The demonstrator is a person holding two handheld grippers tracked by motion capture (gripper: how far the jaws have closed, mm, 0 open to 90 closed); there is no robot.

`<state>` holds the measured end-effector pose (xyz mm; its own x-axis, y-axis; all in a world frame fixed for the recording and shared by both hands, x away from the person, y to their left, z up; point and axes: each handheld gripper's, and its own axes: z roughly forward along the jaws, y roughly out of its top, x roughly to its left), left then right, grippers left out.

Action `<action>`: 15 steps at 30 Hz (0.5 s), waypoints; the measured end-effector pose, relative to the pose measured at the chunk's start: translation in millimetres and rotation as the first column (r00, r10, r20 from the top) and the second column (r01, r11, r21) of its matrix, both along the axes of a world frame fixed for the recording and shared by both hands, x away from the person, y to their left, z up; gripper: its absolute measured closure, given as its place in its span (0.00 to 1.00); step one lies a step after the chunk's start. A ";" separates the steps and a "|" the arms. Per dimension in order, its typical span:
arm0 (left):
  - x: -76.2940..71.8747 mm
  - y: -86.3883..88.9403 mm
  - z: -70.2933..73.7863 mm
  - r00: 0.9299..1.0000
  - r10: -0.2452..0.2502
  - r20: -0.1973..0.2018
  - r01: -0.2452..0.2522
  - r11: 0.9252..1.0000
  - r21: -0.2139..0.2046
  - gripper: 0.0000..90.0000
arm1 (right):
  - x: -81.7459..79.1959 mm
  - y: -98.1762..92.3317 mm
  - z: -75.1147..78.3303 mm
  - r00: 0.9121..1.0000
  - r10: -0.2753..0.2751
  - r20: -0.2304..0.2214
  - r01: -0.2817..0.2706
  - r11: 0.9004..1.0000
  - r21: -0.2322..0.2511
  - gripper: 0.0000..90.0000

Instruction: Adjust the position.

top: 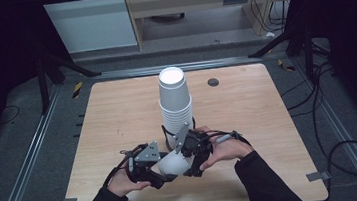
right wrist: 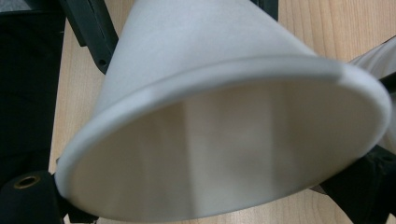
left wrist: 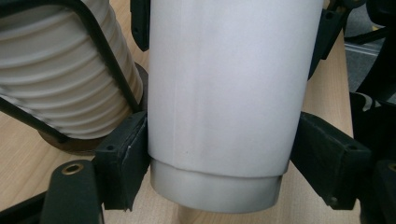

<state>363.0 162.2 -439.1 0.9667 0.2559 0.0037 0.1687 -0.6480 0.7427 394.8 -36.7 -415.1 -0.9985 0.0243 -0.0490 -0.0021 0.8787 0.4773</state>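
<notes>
My left hand-held gripper (top: 166,174) clamps the single white paper cup (top: 174,162) by its lower wall, pads pressing both sides. My right hand-held gripper (top: 191,163) sits at the cup's rim at about 3 o'clock; I cannot tell whether it pinches. I judge a steady, light squeeze best, so the thin wall does not buckle. The tall stack of white paper cups (top: 175,103) stands just beyond at 12 o'clock on the pale wooden surface (top: 118,117), with dark floor and cables around.
</notes>
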 end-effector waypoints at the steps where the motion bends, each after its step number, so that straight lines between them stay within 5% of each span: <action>1: 0.3 -0.3 -0.2 1.000 0.001 -0.004 -0.001 1.000 0.000 0.25 | -0.3 -0.3 -0.1 1.000 -0.002 0.000 0.002 1.000 -0.001 0.11; 15: 1.0 -1.2 -2.7 1.000 -0.008 0.002 0.007 1.000 0.011 0.25 | -0.9 3.1 2.2 1.000 0.009 -0.002 -0.009 0.999 0.040 0.08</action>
